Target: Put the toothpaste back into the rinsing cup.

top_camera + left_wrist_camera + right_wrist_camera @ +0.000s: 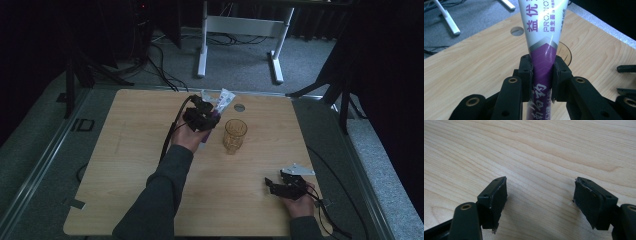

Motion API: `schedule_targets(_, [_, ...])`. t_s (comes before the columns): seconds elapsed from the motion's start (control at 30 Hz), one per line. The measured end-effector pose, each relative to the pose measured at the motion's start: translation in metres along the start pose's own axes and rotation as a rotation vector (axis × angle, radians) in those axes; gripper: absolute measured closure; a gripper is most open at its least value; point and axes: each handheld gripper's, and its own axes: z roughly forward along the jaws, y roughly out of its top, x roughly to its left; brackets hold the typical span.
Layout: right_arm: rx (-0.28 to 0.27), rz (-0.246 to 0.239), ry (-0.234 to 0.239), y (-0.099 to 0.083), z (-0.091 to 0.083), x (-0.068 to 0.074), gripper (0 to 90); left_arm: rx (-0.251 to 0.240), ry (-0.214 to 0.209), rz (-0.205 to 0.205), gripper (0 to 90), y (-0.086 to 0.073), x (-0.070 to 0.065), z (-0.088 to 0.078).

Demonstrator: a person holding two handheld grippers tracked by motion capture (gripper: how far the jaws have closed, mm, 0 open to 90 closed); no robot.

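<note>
Toothpaste tube, white upper part over purple lower, printed "PRONOV…" with purple Chinese characters, clamped at its purple part between the pads of the left gripper. Amber glass just right of it. Right gripper spread wide, holding nothing, over the wooden table.

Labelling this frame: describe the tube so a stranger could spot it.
On the wooden table, look toward the far edge, left of the amber glass. There the left gripper is shut on the tube: white at one end, purple at the other, with printed lettering.
</note>
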Motion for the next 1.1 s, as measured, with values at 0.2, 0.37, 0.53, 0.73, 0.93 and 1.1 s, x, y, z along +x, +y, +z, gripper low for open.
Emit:
schedule_targets(0.2, [0.0,-0.001,0.0,0.0,0.0,0.0,26.9,-0.024,-0.006,0.009,73.4,0.002,0.0,0.002])
schedule_targets(0.37, [0.0,-0.001,0.001,0.0,0.0,0.0,26.9,-0.043,-0.019,0.023,73.3,0.002,0.0,0.005])
schedule_targets(0.53, [0.0,-0.001,0.001,0.0,0.0,0.0,26.9,-0.059,-0.022,0.035,73.3,0.003,-0.002,0.009])
schedule_targets(0.73, [0.0,-0.002,0.001,0.0,0.0,0.0,26.8,-0.082,-0.026,0.04,73.3,0.006,-0.002,0.011])
schedule_targets(0.93, [0.0,-0.001,0.001,0.0,0.0,0.0,26.9,-0.123,-0.025,0.042,73.3,0.007,-0.004,0.013])
schedule_targets(1.1, [0.0,-0.002,0.001,0.0,0.0,0.0,26.9,-0.142,-0.035,0.032,73.3,0.008,-0.003,0.016])
